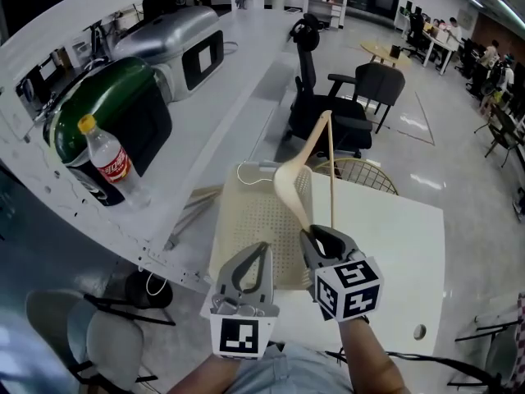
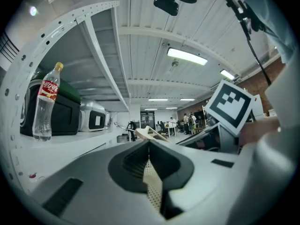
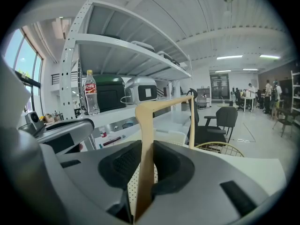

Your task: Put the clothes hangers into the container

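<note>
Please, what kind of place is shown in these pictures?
Probably an open office or lab: black office chairs, a white metal shelf carrying appliances, and people at desks in the background.

Hanger above container, table to its right, bottle on shelf at left

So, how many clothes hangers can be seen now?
2 clearly: one hanger in the right gripper's jaws above the container; a second hanger lying left of it. A wire hook at its far rim may mean a third.
</note>
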Demonstrator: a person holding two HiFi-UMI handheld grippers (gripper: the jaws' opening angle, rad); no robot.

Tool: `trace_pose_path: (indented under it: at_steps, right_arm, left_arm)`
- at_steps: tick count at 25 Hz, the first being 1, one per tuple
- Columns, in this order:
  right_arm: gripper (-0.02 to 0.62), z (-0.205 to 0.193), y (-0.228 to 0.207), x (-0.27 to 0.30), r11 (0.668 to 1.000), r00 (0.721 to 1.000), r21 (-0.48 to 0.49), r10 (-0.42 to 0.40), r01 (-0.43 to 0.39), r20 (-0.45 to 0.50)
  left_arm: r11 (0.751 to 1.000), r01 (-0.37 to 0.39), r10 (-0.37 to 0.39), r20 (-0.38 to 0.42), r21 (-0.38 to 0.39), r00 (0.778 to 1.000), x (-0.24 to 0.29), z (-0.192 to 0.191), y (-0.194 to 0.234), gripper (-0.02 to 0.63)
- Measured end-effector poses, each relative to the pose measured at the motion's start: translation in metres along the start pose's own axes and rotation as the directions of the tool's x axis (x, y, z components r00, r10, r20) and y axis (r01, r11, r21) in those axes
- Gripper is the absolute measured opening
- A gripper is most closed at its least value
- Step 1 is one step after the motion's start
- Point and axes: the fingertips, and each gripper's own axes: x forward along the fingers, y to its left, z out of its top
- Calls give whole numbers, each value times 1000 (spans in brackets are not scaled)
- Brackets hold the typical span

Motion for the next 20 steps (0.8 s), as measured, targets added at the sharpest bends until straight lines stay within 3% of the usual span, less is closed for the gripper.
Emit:
trace_pose_path:
  at_steps: [10,15,20]
  right_arm:
    - [86,-6,-11,-10,998,998,13,63,-63,4]
    - [86,-5,-7,1,998,998,9,55,-55,-12]
    - [86,11,5,28,1000,1000,15,23,-23,2]
  left_arm:
    - [998,-65,66,-46,19,997,-10,-8,-22,12]
    - [998,-56,57,-43,16,997,-3,-5,-8,12]
    - [1000,-3,3,-23,20,1000,13,-2,23,12]
